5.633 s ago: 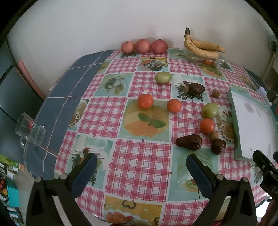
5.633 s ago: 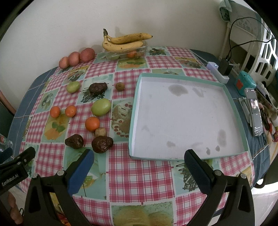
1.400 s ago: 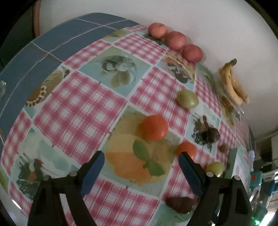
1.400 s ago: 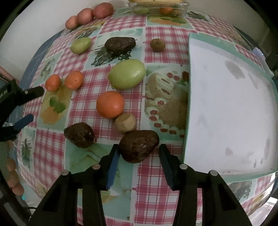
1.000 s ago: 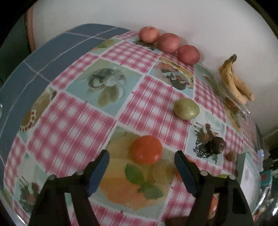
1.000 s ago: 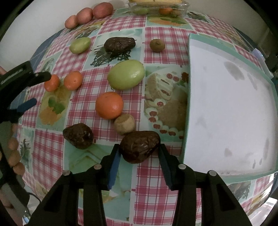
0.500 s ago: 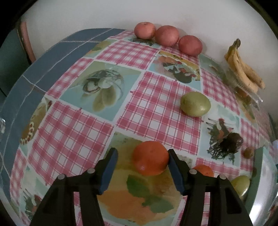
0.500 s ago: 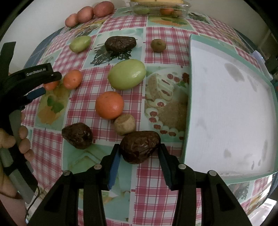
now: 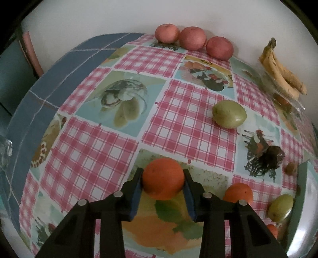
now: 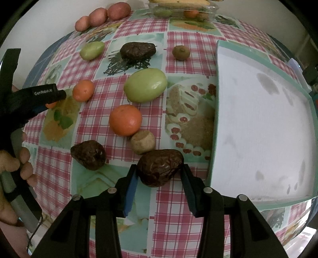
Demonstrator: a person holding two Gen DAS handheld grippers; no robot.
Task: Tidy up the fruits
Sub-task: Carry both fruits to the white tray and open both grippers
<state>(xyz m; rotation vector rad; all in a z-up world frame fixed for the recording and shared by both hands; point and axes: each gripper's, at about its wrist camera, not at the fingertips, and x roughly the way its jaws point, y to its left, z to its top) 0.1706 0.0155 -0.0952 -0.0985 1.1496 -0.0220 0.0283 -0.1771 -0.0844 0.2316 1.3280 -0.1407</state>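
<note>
Fruit lies scattered over a checked pink-and-picture tabletop [image 10: 178, 208] as two claws close in: the left claw [image 9: 163, 179] grips a round orange mandarin [image 9: 163, 181] low over the cloth, while the right claw [image 10: 160, 174] clamps a wrinkled dark-brown avocado [image 10: 160, 169] just beside a shallow white tray with a teal rim [image 10: 213, 139], whose stained floor holds no fruit. At the far edge, a clear plastic box [image 10: 182, 10] carries yellow bananas [image 9: 282, 73] on top, with a green and an orange fruit showing through its wall
</note>
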